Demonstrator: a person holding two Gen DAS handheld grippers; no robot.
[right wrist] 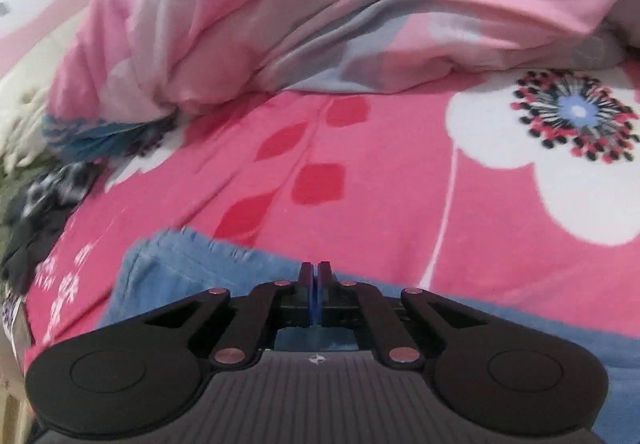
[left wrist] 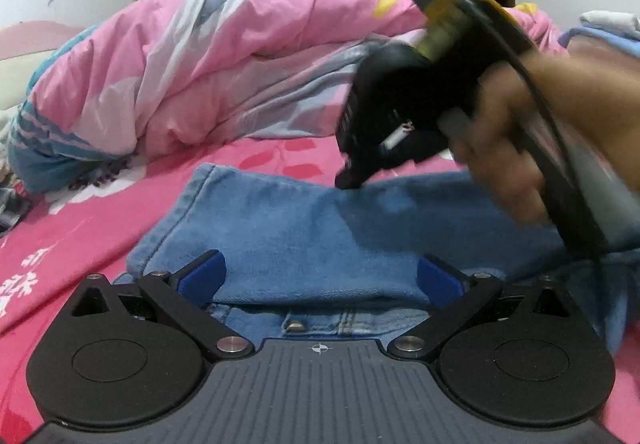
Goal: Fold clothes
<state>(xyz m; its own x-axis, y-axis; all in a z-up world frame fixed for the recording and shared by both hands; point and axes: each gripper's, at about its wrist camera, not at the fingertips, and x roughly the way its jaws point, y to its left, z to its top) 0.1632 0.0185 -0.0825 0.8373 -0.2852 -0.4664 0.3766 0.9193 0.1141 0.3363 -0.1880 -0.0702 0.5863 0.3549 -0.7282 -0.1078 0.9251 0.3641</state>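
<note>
The left hand-held gripper (left wrist: 320, 278) has its blue pads spread wide, with a folded edge of the jeans (left wrist: 304, 232) lying between them, unpinched. The right hand-held gripper (right wrist: 315, 276) has its pads pressed together; whether any denim is caught between them I cannot tell. In the left view its tip touches the jeans' far edge, held by a hand (left wrist: 508, 148). The jeans lie on the pink flowered bed (right wrist: 400, 204), near a rumpled pink quilt (left wrist: 200, 64).
</note>
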